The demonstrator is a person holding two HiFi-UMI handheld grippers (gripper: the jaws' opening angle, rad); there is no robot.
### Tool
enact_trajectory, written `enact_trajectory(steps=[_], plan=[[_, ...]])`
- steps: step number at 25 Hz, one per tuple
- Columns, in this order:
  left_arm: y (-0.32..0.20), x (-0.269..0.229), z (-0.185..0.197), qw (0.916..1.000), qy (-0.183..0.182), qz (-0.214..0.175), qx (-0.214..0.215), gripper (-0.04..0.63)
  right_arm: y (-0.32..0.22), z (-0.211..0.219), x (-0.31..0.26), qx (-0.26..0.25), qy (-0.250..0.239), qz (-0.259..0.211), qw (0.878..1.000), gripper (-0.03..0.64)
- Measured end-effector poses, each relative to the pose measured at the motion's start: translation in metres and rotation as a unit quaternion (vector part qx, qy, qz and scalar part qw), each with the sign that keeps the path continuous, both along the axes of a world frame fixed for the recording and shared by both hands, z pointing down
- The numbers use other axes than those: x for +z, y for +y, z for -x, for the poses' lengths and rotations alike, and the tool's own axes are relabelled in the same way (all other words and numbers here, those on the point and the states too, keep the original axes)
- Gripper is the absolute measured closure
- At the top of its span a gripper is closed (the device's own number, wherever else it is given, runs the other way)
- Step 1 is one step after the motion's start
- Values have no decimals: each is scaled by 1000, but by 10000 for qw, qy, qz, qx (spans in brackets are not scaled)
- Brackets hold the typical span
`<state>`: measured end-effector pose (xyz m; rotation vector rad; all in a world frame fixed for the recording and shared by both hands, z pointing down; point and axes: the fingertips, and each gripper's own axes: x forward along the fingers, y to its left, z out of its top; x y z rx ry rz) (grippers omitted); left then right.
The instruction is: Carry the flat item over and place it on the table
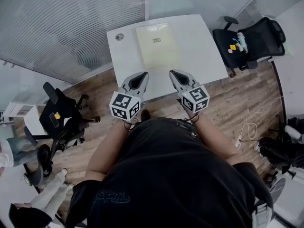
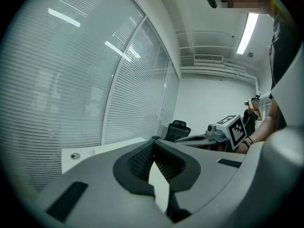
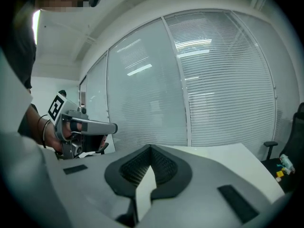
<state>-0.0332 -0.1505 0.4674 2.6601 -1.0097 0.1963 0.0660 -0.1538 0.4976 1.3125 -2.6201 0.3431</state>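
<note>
Down on the white table (image 1: 199,46): pale flat item (image 1: 156,44).
At its near edge, left gripper (image 1: 142,75) and right gripper (image 1: 175,73), jaws together, empty.

No words or numbers can be read. The flat item (image 1: 156,49), at 12 o'clock in the head view, carries a small dark mark (image 1: 156,40), too small to read. The cubes on the left gripper (image 1: 139,76) and the right gripper (image 1: 176,75) show only black-and-white square markers. The shirt (image 1: 161,170) has a print at 7 o'clock, not legible.
</note>
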Motion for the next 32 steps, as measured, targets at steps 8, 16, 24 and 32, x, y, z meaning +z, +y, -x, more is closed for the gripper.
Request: enact_trajectory(steps=[8, 16, 24, 32], plan=[[36, 10, -45, 9993, -55, 121, -348, 581, 38, -48, 2, -200, -284, 146, 9993, 595], [83, 6, -82, 9981, -115, 108, -601, 581, 88, -90, 6, -434, -361, 205, 9982, 595], [128, -4, -82, 9951, -402, -22, -900, 581, 135, -107, 4, -735, -481, 218, 9959, 595], [170, -2, -74, 9938, -447, 78, -1015, 581, 163, -99, -8, -819, -507, 34, 9953, 595]])
